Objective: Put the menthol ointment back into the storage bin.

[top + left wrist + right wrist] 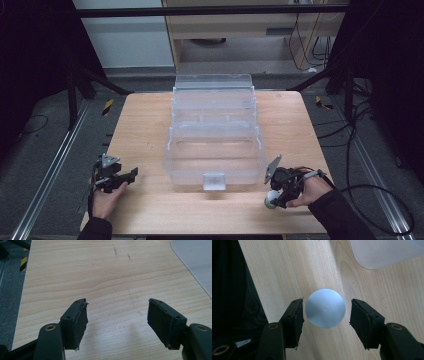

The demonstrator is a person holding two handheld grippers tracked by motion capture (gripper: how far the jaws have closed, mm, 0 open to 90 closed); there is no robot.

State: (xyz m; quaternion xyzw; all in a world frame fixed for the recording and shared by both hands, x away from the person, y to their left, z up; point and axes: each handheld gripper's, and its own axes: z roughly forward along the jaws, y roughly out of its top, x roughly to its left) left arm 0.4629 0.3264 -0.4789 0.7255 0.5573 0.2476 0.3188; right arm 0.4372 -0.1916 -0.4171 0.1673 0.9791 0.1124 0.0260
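Wooden counter point(150, 125), light grain, floor rails either side. Clear plastic box point(215, 130) sits mid-counter, lid open and leaning back toward the far edge, small latch tab on the near wall; interior looks bare as far as the high view tells.

Left claw point(131, 175) rests near the counter's front-left corner, held in the person's left hand point(106, 200), well apart from the box. Left gripper view: jaws spread wide, nothing between them — just bare wood, with a corner of the box at top right.

Right claw point(274, 196) is at the front-right, just off the box's near right corner, right hand point(312, 192) behind it. Small pale ball point(270, 201) lies on the counter right at its tip. Right gripper view: ball point(325, 308) sits centred between the two pads point(293, 321), jaws open slightly wider than the ball. Thin gap visible on both sides, tighter on the left — not gripping. Ball near the counter's front edge.
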